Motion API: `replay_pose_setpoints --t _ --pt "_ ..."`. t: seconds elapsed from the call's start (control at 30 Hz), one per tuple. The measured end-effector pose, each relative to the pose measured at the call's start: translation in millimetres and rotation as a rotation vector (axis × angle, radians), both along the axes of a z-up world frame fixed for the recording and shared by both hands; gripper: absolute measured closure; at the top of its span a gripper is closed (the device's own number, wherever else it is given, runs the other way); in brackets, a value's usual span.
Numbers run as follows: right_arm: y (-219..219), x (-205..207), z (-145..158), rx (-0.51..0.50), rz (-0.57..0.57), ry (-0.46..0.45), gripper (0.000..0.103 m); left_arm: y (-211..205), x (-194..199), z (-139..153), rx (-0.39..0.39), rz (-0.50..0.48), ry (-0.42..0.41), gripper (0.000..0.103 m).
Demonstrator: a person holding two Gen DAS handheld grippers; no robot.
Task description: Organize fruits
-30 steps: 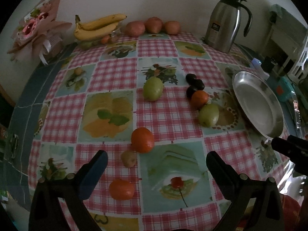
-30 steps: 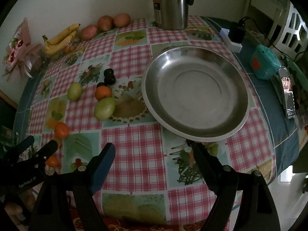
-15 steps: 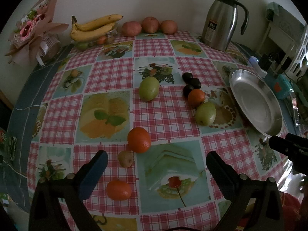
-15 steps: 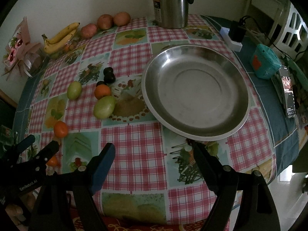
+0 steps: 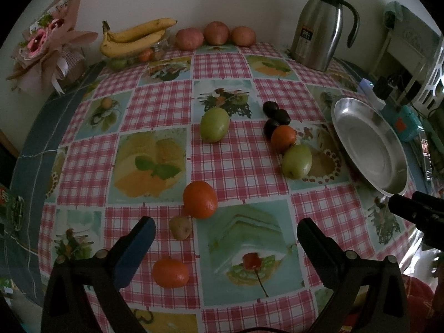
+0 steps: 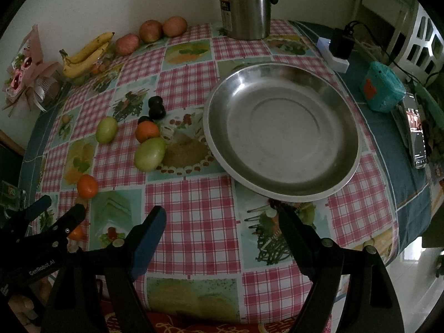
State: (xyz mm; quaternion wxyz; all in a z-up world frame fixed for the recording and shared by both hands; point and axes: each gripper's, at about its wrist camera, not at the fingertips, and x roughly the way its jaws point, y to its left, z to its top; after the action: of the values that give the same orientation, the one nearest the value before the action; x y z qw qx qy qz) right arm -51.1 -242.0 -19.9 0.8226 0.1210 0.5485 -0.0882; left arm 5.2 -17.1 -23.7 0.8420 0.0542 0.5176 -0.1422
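Note:
Loose fruit lies on the checked tablecloth. In the left wrist view, an orange (image 5: 199,199), a small brown fruit (image 5: 180,227) and a second orange (image 5: 170,273) lie just ahead of my open, empty left gripper (image 5: 226,230). Further off are a green fruit (image 5: 214,124), dark plums (image 5: 274,116), a third orange (image 5: 283,138) and another green fruit (image 5: 297,161). My right gripper (image 6: 222,216) is open and empty, in front of the empty steel plate (image 6: 280,130). The left gripper (image 6: 62,206) shows at that view's left edge.
Bananas (image 5: 133,38) and three reddish apples (image 5: 216,33) line the far wall beside a steel jug (image 5: 319,27). A wrapped bouquet (image 5: 47,47) stands at the far left. A power strip (image 6: 333,52), a teal box (image 6: 383,88) and a phone (image 6: 416,130) lie right of the plate.

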Motion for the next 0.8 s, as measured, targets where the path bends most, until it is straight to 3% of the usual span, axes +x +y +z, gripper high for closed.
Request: replay_pose_setpoints --t 0.53,0.8 --pt "-0.4 -1.1 -1.9 0.007 -0.009 0.003 0.019 0.8 1.3 -1.9 0.01 0.007 0.008 0.0" --pt "-1.3 -0.2 -2.7 0.011 -0.013 0.003 0.019 8.9 3.4 -4.5 -0.026 0.037 0.032 0.0"
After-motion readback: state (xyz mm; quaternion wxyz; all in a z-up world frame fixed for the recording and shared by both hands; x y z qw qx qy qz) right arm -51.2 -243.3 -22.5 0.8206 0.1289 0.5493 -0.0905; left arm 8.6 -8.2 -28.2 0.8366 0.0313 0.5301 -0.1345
